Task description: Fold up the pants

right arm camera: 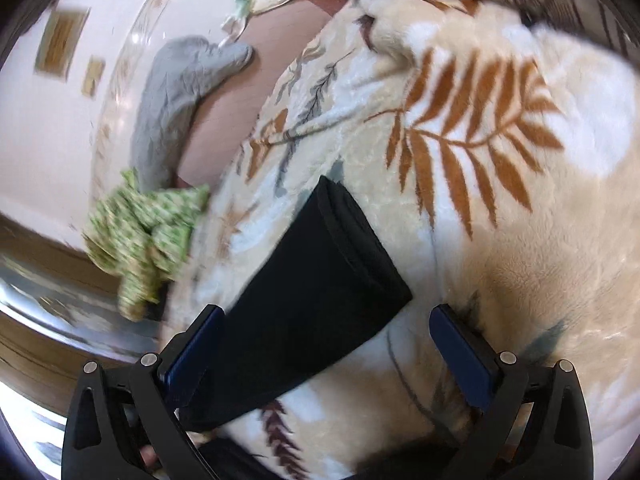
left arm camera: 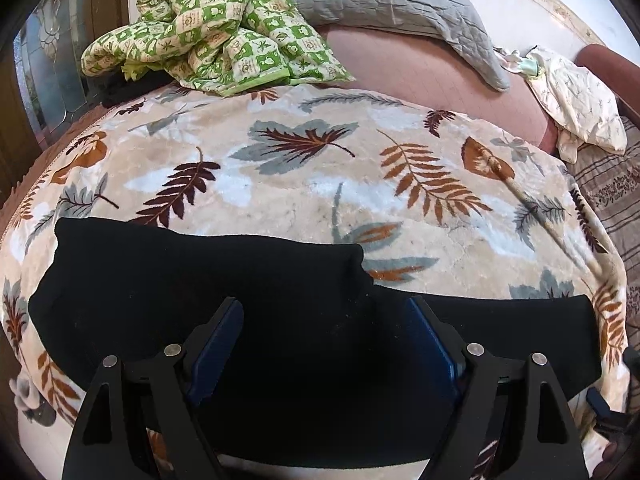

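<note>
Black pants [left arm camera: 200, 292] lie flat across the near part of a leaf-patterned blanket [left arm camera: 288, 176] on a bed. In the left wrist view my left gripper [left arm camera: 324, 312] is open, its blue pads spread wide above the middle of the pants, holding nothing. In the right wrist view a narrow folded end of the pants [right arm camera: 316, 280] runs diagonally up from the lower left. My right gripper [right arm camera: 326, 320] is open over that end; its left pad [right arm camera: 192, 356] is close to the cloth, whether touching is unclear. The right wrist view is blurred.
A green checked quilt [left arm camera: 208, 28] is bunched at the far left of the bed, a grey quilted pillow [left arm camera: 392, 4] behind it. A cream cloth [left arm camera: 576, 100] and a striped cover [left arm camera: 612, 188] lie at the right. Pink sheet [left arm camera: 420, 72] shows beyond the blanket.
</note>
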The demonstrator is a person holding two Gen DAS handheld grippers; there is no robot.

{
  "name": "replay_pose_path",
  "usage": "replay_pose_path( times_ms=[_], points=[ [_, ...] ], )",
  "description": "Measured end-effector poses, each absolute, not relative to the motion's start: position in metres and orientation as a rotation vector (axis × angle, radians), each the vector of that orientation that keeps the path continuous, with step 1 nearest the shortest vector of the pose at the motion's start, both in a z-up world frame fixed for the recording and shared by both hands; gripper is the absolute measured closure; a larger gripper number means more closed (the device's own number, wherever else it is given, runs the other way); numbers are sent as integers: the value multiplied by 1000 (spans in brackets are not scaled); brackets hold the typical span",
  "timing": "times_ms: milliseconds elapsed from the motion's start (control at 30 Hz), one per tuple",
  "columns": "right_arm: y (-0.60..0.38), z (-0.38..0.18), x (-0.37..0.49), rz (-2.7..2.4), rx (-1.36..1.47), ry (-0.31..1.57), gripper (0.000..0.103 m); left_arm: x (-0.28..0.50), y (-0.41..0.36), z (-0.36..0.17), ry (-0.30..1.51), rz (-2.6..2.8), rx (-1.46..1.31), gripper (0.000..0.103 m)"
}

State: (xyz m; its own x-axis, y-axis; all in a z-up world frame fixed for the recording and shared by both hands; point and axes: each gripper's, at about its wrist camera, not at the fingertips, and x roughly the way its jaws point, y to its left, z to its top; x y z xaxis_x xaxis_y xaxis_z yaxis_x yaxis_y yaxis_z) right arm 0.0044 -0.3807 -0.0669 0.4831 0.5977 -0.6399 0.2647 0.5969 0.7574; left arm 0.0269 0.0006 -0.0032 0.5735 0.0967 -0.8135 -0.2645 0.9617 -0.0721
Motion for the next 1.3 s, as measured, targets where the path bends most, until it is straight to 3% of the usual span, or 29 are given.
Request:
replay_pose_path(
  times_ms=[567,1000,1300],
  points=[
    [-395,-85,-2,361,1179,1078,1,19,2,0,929,201,-195,20],
    [-380,-86,29,378,1134,1144,0,22,4,-2,936,201,-204,20],
    [-382,-87,21,355,1081,1139,17,22,5,-2,939,198,-217,20]
  ],
)
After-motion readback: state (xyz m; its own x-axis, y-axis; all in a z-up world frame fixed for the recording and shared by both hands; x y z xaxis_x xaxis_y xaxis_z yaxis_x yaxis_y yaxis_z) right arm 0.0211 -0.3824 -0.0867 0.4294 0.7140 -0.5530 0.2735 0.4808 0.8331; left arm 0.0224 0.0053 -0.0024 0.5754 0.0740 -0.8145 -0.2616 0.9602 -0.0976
